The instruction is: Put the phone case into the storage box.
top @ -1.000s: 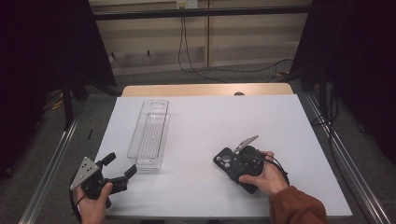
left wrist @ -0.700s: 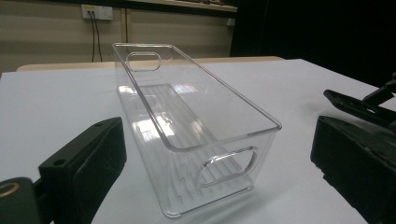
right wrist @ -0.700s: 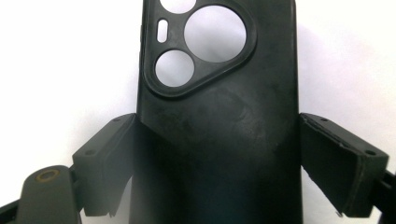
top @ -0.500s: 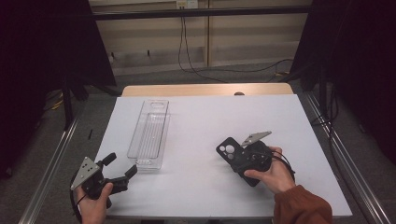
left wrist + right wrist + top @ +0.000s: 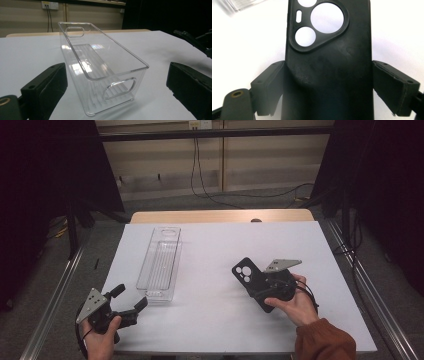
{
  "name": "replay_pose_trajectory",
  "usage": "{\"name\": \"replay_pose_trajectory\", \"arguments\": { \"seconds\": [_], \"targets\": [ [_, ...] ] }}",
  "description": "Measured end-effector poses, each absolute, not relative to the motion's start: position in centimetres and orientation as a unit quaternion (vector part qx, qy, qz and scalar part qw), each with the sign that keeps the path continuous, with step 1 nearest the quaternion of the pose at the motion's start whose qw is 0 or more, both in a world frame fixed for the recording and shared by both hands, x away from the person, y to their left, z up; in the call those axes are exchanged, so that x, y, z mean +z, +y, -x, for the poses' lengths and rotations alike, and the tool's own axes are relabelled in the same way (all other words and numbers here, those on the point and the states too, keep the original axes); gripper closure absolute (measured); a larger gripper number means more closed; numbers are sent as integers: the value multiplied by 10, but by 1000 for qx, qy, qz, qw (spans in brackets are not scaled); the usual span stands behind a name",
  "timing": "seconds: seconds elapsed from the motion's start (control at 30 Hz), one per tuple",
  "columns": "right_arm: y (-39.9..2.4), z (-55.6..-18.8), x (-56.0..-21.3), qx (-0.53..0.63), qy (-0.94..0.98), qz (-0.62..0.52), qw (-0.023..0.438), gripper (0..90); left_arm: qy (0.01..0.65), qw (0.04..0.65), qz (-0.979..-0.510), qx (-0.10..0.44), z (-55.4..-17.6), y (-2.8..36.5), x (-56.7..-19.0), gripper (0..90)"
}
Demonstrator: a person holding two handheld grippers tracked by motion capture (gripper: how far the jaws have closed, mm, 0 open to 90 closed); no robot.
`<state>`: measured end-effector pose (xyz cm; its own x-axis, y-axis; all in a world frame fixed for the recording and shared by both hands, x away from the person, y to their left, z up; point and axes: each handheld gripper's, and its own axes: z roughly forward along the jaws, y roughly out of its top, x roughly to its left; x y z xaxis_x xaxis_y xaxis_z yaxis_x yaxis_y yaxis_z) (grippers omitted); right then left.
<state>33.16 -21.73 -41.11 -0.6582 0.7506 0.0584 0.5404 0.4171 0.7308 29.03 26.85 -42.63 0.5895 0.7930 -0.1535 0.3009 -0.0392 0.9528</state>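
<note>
Right hand-held gripper (image 5: 255,282) clamps the phone case (image 5: 248,276) by its edges above the worktop (image 5: 210,250), risking twist-out before reaching the bin (image 5: 161,262); left hand-held gripper (image 5: 131,302) sits wide open, empty.

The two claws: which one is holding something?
The right claw, in the hand with the rust-coloured sleeve. It clamps a black phone case by its sides. The left claw gapes with nothing between its jaws, facing the clear bin.

Matt black phone case (image 5: 329,75); glossy clear plastic bin (image 5: 100,67).
</note>
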Motion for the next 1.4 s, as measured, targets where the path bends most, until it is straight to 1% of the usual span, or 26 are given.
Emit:
{"name": "replay_pose_trajectory", "arguments": {
  "seconds": [0.33,0.7,0.9,1.1,1.27,1.4],
  "targets": [
    [-226,-325,-416,419,812,-374,161,147,398,568,-688,213,-290,265,-427,35],
    [-233,-313,-413,467,778,-371,198,146,392,566,-693,213,-290,264,-426,32],
    [-239,-309,-423,493,759,-376,200,146,390,566,-696,209,-290,262,-426,32],
    [-240,-305,-425,512,749,-370,203,145,387,567,-697,209,-290,263,-425,31],
    [-240,-300,-426,525,746,-358,200,145,386,570,-696,204,-290,262,-425,31],
    [-240,-300,-425,539,743,-350,188,144,386,569,-699,196,-291,261,-425,31]
  ]
}}
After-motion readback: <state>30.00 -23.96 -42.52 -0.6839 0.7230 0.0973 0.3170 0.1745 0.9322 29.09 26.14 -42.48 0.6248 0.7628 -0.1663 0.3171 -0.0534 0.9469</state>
